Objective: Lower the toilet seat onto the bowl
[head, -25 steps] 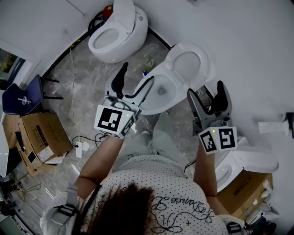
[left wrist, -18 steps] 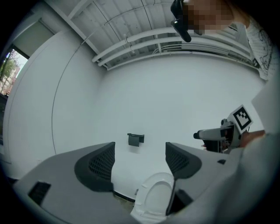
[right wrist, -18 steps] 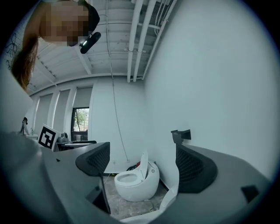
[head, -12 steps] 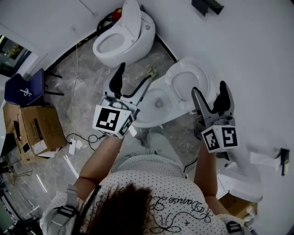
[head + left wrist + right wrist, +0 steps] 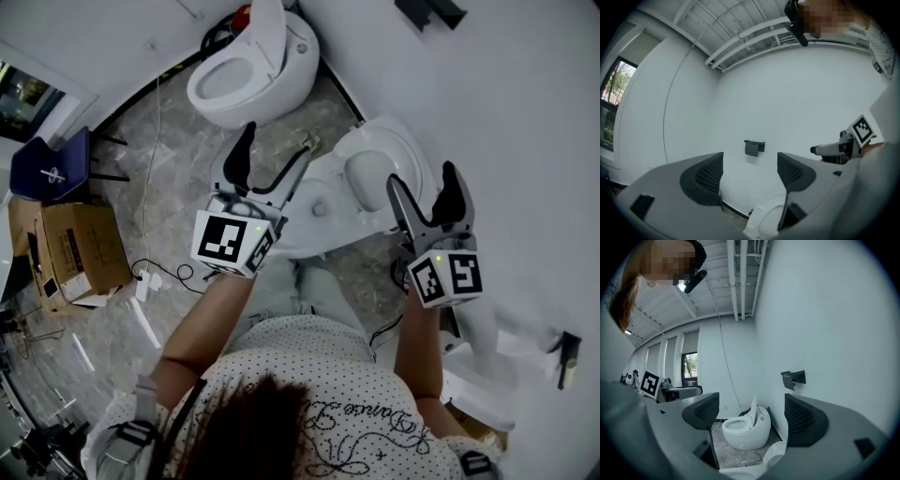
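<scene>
Both grippers are standing released, and neither is grasping anything. In the left gripper view the jaws of the left gripper (image 5: 274,150) are wide apart, with only the white wall (image 5: 787,103) and a small dark wall bracket (image 5: 753,147) showing between them. In the right gripper view the right gripper (image 5: 422,187) is keeping the same wide gap, and a second white egg-shaped toilet (image 5: 743,430) at the far end of the room is showing through it.

The white oval toilet seat (image 5: 394,141) is standing raised and leaning back toward the wall on the right. The white ceramic bowl (image 5: 323,230) is lying open to its left, above the grey marbled floor (image 5: 178,178).

The person is holding the right gripper on the near side of the raised seat, close to it but not around it. I am thinking this is because this hand is the nearer one for taking the rim. The left gripper is hovering over the bowl's left side, perhaps to steady the seat.

I am judging that the lowering is not yet begun. The next move is asking for open jaws around the seat's edge, then a slow tilt, so that the seat is not dropping hard on the bowl.
</scene>
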A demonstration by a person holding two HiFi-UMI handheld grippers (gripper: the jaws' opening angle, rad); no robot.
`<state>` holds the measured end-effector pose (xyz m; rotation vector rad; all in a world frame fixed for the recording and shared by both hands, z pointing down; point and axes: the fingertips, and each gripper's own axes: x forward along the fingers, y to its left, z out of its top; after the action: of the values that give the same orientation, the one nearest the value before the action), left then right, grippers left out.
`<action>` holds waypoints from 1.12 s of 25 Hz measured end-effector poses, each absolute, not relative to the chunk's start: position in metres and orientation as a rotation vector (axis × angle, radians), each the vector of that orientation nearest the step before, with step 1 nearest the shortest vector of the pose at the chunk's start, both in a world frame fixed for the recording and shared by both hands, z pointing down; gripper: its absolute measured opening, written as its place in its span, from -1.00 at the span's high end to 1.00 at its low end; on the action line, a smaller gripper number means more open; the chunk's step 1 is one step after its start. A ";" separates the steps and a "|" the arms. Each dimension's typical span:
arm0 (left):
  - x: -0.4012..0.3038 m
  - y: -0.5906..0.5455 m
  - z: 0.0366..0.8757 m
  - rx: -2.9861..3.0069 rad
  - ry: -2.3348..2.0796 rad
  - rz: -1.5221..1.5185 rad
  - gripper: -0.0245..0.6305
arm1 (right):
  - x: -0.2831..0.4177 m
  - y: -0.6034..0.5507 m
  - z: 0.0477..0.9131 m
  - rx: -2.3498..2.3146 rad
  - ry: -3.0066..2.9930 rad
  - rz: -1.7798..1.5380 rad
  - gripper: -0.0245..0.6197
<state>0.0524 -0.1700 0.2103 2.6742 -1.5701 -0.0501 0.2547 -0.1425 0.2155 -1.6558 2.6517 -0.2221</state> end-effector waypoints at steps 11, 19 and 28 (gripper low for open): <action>0.069 -0.210 0.238 2.653 -1.487 -0.030 -0.12 | 0.293 -0.172 0.269 -1.808 2.601 -0.400 -0.25; 0.080 -0.234 0.259 2.645 -1.447 0.006 -0.12 | 0.323 -0.196 0.323 -1.908 2.561 -0.549 -0.06; 0.095 -0.249 0.286 2.624 -1.456 0.053 -0.12 | 0.340 -0.215 0.384 -1.975 2.613 -0.658 0.09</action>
<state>0.0951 -0.2491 0.2860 2.6241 -1.4562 0.0533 0.3398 -0.2149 0.3838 -1.9745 2.6134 -0.6580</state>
